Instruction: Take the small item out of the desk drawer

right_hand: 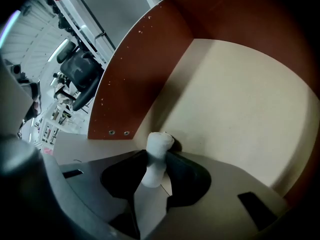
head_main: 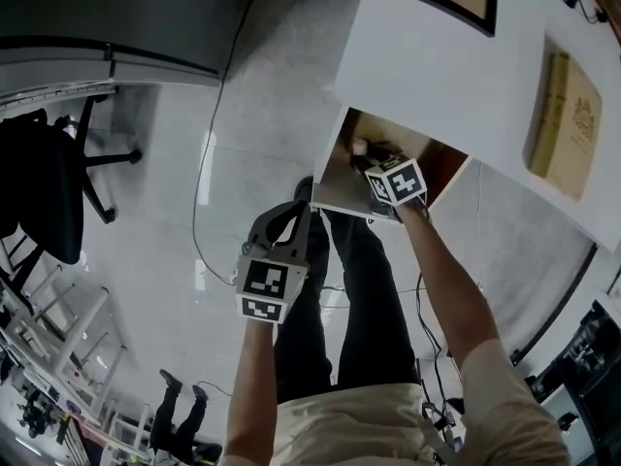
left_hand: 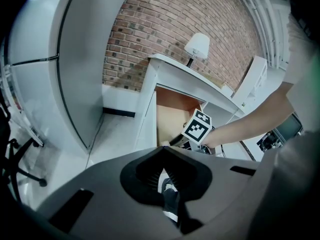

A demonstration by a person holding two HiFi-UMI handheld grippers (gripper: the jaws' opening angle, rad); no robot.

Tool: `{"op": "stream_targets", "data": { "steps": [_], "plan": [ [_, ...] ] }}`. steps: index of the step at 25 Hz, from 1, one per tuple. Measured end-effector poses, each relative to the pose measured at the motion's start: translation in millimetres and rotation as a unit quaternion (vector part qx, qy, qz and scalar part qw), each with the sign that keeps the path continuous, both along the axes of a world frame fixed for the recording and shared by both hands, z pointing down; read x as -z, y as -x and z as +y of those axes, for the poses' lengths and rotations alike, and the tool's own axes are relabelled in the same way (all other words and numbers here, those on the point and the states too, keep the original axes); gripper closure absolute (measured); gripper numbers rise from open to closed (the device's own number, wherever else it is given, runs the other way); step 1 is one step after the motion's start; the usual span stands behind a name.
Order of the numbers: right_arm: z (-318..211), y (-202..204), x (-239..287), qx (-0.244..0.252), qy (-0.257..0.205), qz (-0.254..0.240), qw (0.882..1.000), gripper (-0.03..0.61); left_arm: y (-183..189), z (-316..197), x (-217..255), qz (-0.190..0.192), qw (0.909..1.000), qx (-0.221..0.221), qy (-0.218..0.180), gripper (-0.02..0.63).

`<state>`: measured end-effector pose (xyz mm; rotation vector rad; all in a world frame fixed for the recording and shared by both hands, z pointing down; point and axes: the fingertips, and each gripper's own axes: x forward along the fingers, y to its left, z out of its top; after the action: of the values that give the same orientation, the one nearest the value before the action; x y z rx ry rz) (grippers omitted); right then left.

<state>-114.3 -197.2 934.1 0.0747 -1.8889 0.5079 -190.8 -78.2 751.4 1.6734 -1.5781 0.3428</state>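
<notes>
While your left gripper [head_main: 288, 223] hangs over the floor, short of the counter's [head_main: 437, 66] front edge, its fingers are clenched together on nothing. Only a shoe shows past them in the left gripper view. By my reading it has no part in the pick at present.

Drawer [right_hand: 127, 79]: stands pulled out from under the counter's front edge, so the opening step counts as done.

Right gripper [right_hand: 161, 156]: reaches steeply down into the drawer. Its fingers are grasping the small item [right_hand: 160, 143], a white knob-shaped piece, by its narrow neck. The rounded head stands out beyond the fingertips. The item is just beside the drawer's reddish-brown side wall, near the corner where that wall meets the pale floor. Whether it has left the drawer floor, I cannot tell.

Status, judged: reach and grasp done, lift-out left. You have yet to bring the item up over the drawer's wall and clear of it. Mind the thin neck: the hold is small and may slip or tilt on the way up.
</notes>
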Motion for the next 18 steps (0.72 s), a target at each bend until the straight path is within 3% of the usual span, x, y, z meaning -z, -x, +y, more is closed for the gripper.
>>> {"op": "stream_targets", "data": {
  "steps": [18],
  "plan": [
    [-8.4, 1.9, 44.3, -0.010, -0.029, -0.044, 0.999, 0.433, -15.6, -14.6, 15.8, -0.003, 0.9989, -0.045, -0.013, 0.597]
  ]
}}
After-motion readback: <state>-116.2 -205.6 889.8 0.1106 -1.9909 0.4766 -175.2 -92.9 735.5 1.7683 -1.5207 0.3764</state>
